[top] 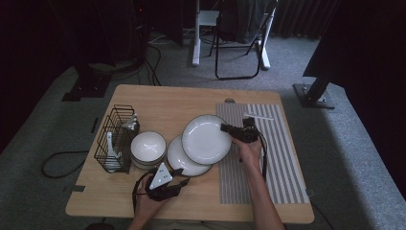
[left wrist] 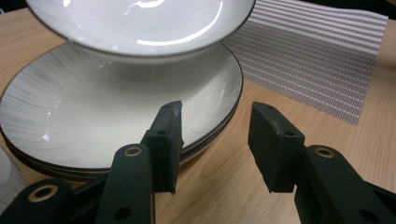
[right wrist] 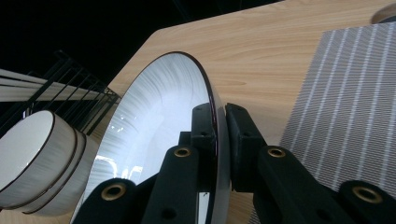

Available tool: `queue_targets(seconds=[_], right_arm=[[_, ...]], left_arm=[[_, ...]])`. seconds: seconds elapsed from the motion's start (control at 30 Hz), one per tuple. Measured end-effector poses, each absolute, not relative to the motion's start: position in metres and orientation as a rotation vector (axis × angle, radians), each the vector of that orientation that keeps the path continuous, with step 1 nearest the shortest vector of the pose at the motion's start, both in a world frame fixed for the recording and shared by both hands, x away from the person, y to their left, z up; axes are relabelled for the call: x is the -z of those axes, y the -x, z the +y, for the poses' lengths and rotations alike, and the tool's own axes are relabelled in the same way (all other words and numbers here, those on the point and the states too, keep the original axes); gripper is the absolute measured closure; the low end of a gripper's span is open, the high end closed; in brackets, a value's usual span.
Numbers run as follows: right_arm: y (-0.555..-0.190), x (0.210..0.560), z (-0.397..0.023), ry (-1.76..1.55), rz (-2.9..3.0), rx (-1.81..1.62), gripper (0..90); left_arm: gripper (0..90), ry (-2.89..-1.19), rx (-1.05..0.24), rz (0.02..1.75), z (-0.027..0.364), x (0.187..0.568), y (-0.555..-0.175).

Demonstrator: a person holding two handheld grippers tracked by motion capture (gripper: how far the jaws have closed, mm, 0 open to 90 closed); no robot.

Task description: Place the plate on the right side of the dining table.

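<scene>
The left gripper (left wrist: pixel 215 142) sits nearest, jaws apart with nothing between them, at the near rim of the plate stack (left wrist: pixel 93 116) (one jaw over the rim, the other over bare table (left wrist: pixel 224 186)); the right gripper (right wrist: pixel 218 135) is clamped on the rim of a lifted plate (right wrist: pixel 149 135), which hangs tilted over the far right of the stack, partly overlapping it; right of the stack lies the striped mat (top: pixel 277 153); left of it stand stacked bowls (top: pixel 148 149), and beyond those a wire rack (top: pixel 115 139).
</scene>
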State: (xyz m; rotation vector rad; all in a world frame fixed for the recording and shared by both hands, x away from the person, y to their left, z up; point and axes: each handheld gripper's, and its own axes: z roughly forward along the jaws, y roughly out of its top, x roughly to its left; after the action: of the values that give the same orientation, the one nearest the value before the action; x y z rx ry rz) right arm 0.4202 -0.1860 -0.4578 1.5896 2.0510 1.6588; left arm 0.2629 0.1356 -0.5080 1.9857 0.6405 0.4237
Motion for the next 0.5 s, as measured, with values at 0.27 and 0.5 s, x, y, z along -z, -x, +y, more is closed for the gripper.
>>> queue_targets(seconds=[0.27, 0.5], right_arm=[[-0.417, 0.458, -0.2, -1.619, 2.009, -1.663, 83.3], [-0.414, 0.458, -0.218, -1.661, 1.946, -1.671, 83.3]], left_arm=[[55.8, -1.983, -0.408, 0.654, 0.14, 0.51, -0.263], [56.0, -1.985, -0.417, 0.654, 0.145, 0.51, -0.26]])
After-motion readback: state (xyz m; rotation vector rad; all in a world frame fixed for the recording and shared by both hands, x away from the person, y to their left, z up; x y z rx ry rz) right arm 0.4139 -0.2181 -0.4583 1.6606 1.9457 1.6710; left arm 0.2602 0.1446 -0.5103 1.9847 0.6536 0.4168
